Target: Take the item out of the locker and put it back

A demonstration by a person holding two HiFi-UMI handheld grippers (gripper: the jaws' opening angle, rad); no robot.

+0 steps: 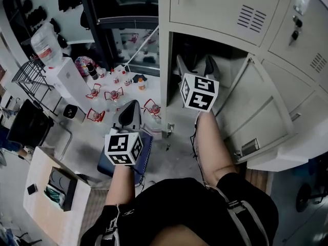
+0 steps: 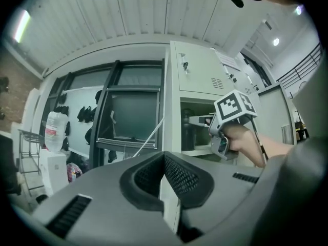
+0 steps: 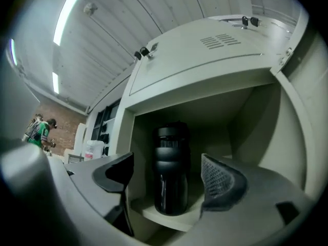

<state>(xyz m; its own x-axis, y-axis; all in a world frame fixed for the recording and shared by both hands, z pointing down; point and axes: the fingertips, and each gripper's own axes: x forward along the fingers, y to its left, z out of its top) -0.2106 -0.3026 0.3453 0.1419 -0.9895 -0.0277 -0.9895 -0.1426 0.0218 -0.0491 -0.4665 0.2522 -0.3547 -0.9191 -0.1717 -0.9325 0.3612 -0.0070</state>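
Black bottle (image 3: 171, 168): tall, glossy, ribbed upper body, dark cap. It stands upright on the shelf (image 3: 169, 218) inside the open locker (image 3: 205, 45) compartment. Right gripper (image 1: 196, 65) points at it, jaws wide apart, pads not touching the bottle. Left gripper (image 2: 164, 181): jaws closed together, nothing between them, held off to the locker's left.

In the head view the right gripper (image 1: 196, 68) hid whatever stood in the dark locker (image 1: 164, 60). Red-and-white floor items (image 1: 110, 94) at ten o'clock were too small to identify. The locker door (image 3: 302, 137) ran off the right gripper view at three o'clock.
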